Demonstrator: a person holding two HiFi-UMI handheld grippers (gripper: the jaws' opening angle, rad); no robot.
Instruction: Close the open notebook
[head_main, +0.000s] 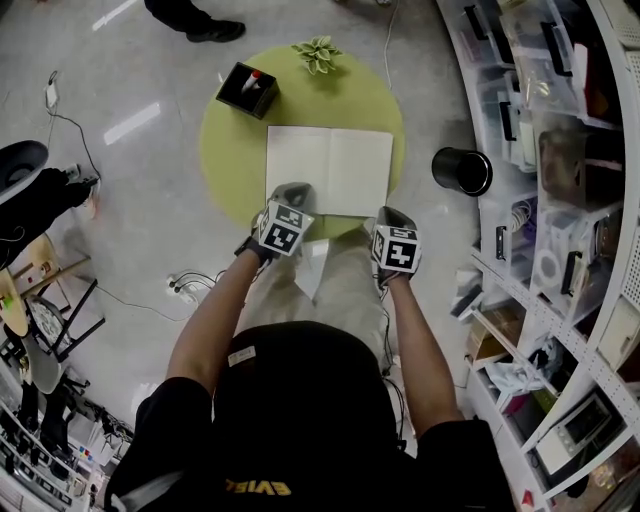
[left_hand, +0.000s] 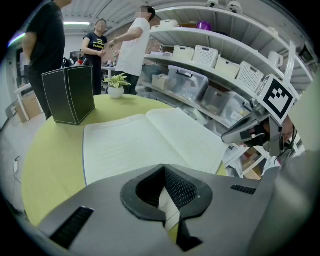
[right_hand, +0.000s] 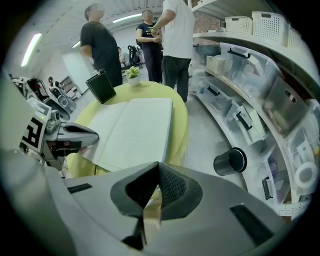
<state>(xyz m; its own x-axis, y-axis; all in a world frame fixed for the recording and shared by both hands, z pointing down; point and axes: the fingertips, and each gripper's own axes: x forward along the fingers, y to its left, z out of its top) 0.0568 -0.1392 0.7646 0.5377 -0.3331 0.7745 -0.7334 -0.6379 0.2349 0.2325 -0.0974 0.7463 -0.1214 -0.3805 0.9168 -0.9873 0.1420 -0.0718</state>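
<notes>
An open notebook (head_main: 330, 168) with blank white pages lies flat on the round green table (head_main: 225, 140), its near edge towards me. My left gripper (head_main: 292, 192) hovers at the notebook's near left corner, jaws shut with nothing between them. My right gripper (head_main: 393, 216) hangs just off the table's near right rim, beside the notebook's near right corner, also shut and empty. In the left gripper view the notebook (left_hand: 150, 140) spreads out beyond the closed pads (left_hand: 182, 190). From the right gripper view the notebook (right_hand: 132, 130) lies ahead to the left.
A black pen holder (head_main: 247, 88) and a small potted plant (head_main: 318, 52) stand at the table's far side. A black bin (head_main: 462, 170) sits on the floor to the right, before shelves of plastic boxes (head_main: 560, 150). Several people (right_hand: 175, 35) stand beyond the table. Cables (head_main: 185, 285) trail on the left floor.
</notes>
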